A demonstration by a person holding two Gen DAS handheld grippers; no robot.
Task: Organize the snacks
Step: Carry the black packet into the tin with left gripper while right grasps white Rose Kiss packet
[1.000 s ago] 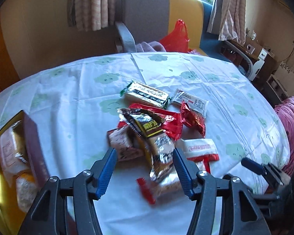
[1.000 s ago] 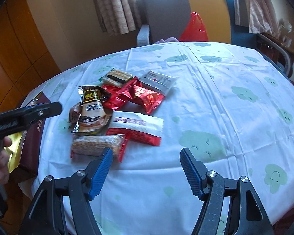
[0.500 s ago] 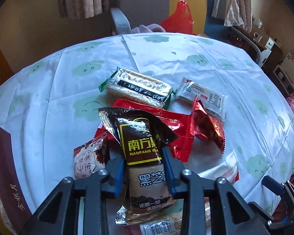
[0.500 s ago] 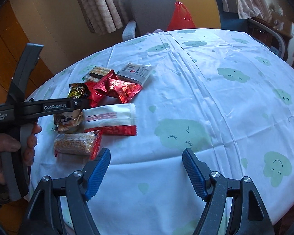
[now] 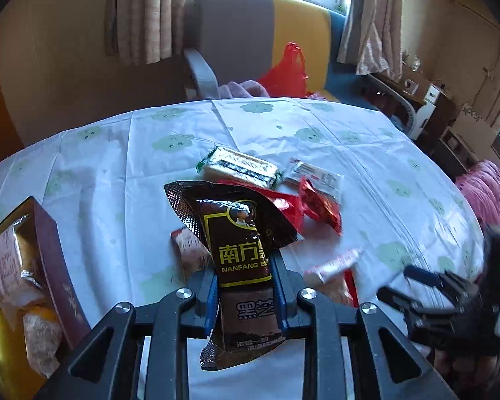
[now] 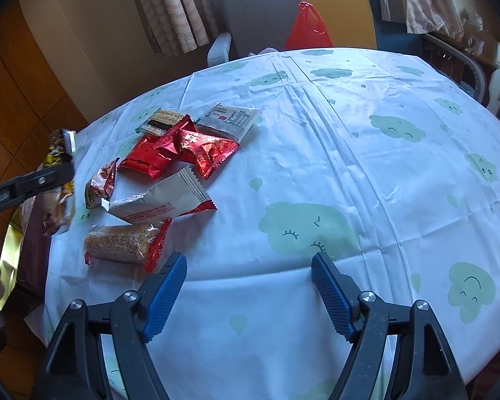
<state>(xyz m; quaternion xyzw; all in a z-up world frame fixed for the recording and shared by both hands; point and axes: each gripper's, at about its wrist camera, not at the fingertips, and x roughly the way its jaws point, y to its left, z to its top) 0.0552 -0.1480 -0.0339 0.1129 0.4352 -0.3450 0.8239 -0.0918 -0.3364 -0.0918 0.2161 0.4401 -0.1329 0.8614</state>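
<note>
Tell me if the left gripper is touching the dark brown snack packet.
Touching. The left wrist view shows the left gripper with both blue pads pressed against the sides of the dark brown snack packet, no gap showing on either side.

Dark brown foil snack packet (image 5: 241, 253): yellow-framed panel bore the yellow characters "南方", a third character cut off, and beneath them "NANFANG B", the rest hidden behind a finger of the left claw (image 5: 245, 295) that held the packet. Lower on the same packet, a pale character "黑" read sideways.

Maroon cardboard box (image 5: 61, 273): gold script on its side wall, too small to read.

White and red wrappers: print illegible in both views.
</note>
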